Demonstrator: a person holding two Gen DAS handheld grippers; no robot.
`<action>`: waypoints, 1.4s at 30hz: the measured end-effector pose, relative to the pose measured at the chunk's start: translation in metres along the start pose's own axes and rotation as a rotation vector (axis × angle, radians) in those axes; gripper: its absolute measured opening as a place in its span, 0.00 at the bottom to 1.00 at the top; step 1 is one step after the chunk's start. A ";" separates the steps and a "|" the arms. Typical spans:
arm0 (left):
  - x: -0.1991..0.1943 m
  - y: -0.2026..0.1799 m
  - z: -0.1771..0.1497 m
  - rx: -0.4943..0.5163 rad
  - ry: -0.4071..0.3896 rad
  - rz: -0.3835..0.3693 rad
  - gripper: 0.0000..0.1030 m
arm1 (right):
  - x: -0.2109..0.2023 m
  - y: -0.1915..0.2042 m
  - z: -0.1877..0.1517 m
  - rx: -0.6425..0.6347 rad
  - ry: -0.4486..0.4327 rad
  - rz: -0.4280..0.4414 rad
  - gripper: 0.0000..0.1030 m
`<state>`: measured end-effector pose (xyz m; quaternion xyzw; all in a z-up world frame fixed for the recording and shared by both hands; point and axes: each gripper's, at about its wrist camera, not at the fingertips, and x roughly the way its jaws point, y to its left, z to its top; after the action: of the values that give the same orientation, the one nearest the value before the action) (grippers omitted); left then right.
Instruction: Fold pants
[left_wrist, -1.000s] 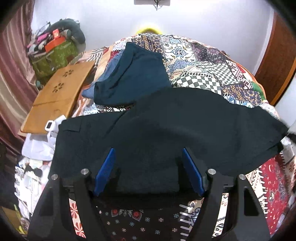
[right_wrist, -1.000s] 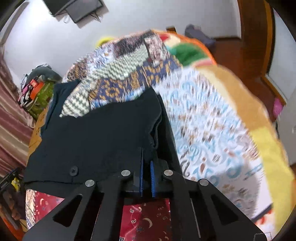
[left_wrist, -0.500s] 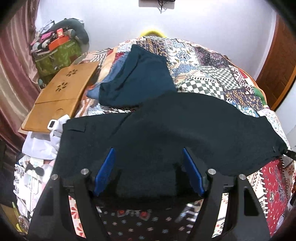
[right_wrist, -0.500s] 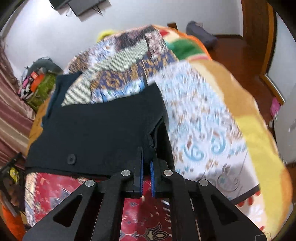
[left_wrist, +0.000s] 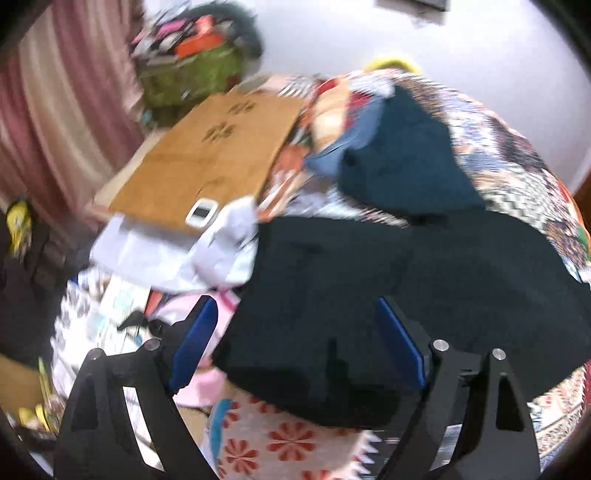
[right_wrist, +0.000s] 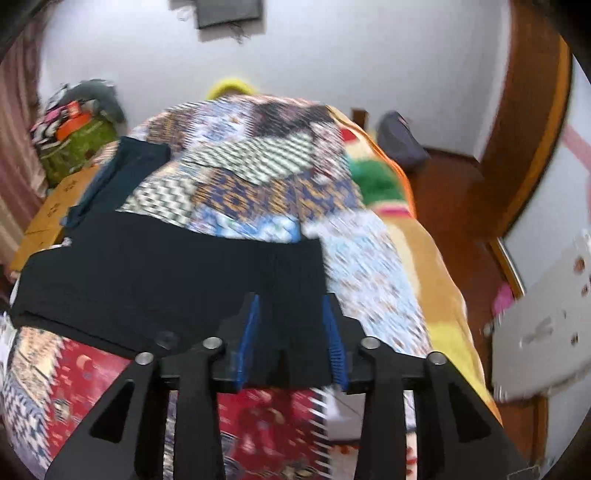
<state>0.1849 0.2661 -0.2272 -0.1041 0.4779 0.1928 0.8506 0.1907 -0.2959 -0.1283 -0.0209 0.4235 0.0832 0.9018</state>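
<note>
The black pants (left_wrist: 388, 295) are spread over the patchwork bedspread (right_wrist: 258, 173), directly ahead of both tools. The left gripper (left_wrist: 295, 343) is held released, the right gripper (right_wrist: 291, 332) likewise (nothing grasped). No writing can be read.

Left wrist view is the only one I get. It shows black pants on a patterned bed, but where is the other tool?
Observer: The right gripper is at the right end of the pants, with black cloth lying between its jaws.
Operator: Is it pinching that cloth?
Observer: No. Its blue pads stand well apart, so the jaws are open.
Operator: What is beyond the bed on that side?
Observer: A dark bag sits on the wooden floor, near a brown door frame.
</note>
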 end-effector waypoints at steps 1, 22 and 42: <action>0.008 0.011 -0.003 -0.026 0.023 0.001 0.85 | 0.002 0.012 0.006 -0.020 0.001 0.038 0.35; 0.042 0.042 -0.035 -0.008 0.110 0.025 0.69 | 0.105 0.161 0.023 -0.252 0.227 0.341 0.36; 0.127 -0.005 0.072 0.003 0.114 -0.025 0.36 | 0.126 0.176 0.028 -0.287 0.243 0.331 0.41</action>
<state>0.3019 0.3168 -0.2984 -0.1198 0.5245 0.1750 0.8246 0.2613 -0.1030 -0.2015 -0.0891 0.5103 0.2860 0.8062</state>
